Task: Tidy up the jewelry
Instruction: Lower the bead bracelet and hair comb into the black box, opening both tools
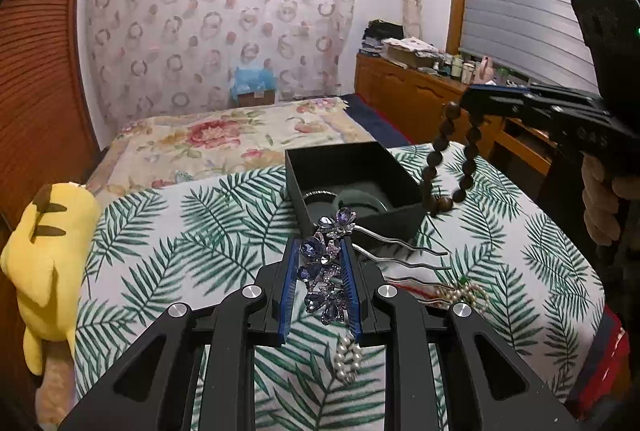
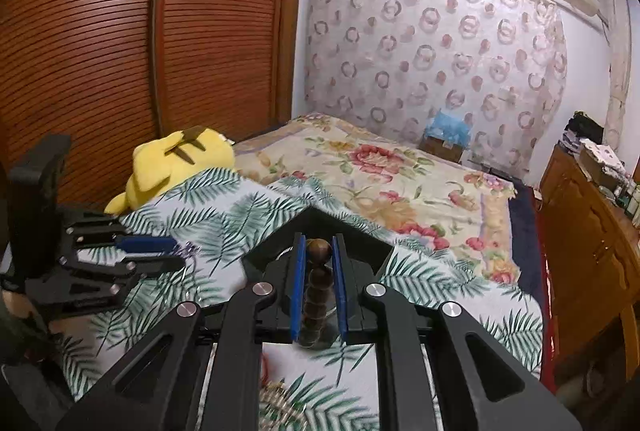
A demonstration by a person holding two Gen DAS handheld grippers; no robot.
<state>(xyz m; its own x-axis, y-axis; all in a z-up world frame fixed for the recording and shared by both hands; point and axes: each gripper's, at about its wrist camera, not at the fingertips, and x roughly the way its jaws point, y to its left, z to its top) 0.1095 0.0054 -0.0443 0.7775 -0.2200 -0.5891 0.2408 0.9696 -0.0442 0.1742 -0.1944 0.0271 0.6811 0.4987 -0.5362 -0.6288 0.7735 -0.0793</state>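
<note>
My left gripper point(image 1: 320, 255) is shut on a blue-gem flower hairpin point(image 1: 322, 273), whose silver prongs point(image 1: 404, 251) stick out to the right, just in front of the open black box point(image 1: 352, 179). The box holds a green bangle point(image 1: 360, 199) and a thin bracelet. My right gripper point(image 1: 470, 99) is shut on a brown wooden bead bracelet point(image 1: 452, 159) that hangs beside the box's right wall. In the right wrist view the beads point(image 2: 318, 271) sit between the blue pads of my right gripper point(image 2: 318, 245), over the box point(image 2: 280, 251). A pearl strand point(image 1: 348, 359) dangles below the hairpin.
The box stands on a leaf-print cloth point(image 1: 200, 231). Another pearl hairpin with a red cord point(image 1: 460, 291) lies to the right. A yellow plush toy point(image 1: 44, 271) sits at the left edge. A floral bed point(image 1: 224, 139) lies behind and a wooden dresser point(image 1: 412, 91) at the right.
</note>
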